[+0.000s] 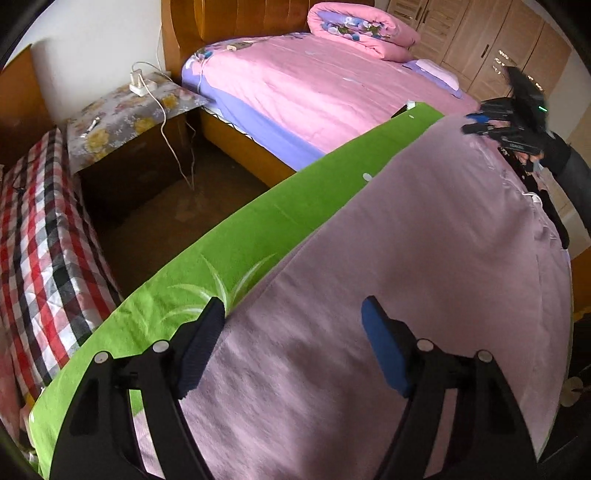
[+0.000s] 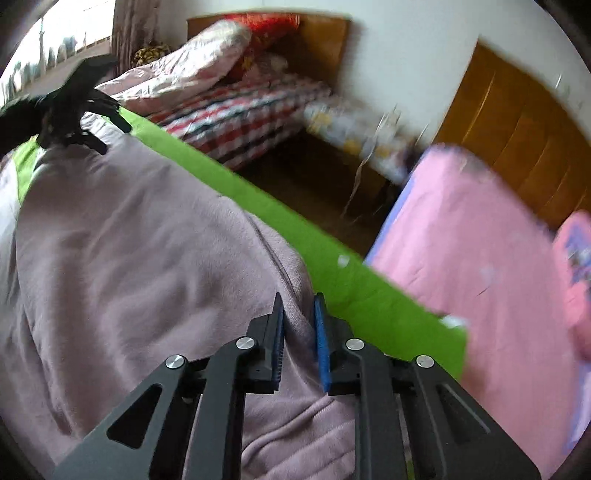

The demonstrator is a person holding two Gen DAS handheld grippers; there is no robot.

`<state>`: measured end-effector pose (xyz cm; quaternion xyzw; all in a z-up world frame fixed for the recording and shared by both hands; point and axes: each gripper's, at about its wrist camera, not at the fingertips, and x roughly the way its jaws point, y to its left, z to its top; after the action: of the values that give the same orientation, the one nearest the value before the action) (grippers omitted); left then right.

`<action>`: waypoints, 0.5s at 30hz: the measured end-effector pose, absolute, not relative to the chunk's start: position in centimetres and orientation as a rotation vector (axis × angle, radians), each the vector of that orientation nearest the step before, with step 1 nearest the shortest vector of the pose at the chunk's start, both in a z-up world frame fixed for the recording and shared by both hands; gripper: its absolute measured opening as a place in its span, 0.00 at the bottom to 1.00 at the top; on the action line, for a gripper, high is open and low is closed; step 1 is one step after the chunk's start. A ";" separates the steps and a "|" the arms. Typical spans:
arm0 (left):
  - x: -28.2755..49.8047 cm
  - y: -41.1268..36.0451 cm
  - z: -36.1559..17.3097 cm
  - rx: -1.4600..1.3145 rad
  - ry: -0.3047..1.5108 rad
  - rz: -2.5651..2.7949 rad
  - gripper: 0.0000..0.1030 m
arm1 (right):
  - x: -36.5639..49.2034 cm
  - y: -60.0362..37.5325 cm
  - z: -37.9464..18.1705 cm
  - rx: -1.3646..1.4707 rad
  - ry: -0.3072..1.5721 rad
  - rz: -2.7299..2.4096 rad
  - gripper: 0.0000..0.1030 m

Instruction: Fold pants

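The pale lilac pants lie spread on a green cloth over a work surface. My left gripper is open just above the near end of the pants, holding nothing. My right gripper is shut on a raised fold of the pants near their edge by the green cloth. The right gripper shows in the left wrist view at the far end of the pants. The left gripper shows in the right wrist view at the far left end.
A bed with a pink cover and a rolled pink quilt stands beyond the green cloth. A nightstand with a floral cover and white cables sits by the wall. A plaid-covered bed is at left. Bare floor lies between.
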<state>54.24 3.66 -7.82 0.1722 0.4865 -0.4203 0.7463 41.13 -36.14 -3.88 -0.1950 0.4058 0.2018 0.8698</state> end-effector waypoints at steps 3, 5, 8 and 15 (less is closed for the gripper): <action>54.4 3.3 -8.0 0.389 1.063 -0.927 0.75 | 37.9 -35.4 -1.5 -0.417 0.730 0.346 0.16; 54.5 3.3 -8.1 0.392 1.057 -0.915 0.75 | 36.6 -35.3 -0.6 -0.397 0.697 0.319 0.16; 53.8 2.9 -8.1 0.441 1.026 -0.847 0.62 | 33.9 -34.8 0.5 -0.400 0.633 0.282 0.15; 48.8 4.1 -4.1 0.474 0.900 -0.715 0.08 | 31.2 -33.3 1.0 -0.391 0.631 0.186 0.15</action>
<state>48.77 4.10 -4.14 0.2218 0.4216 -0.3351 0.8129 31.18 -33.32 1.05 -0.1908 0.3078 0.0908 0.9277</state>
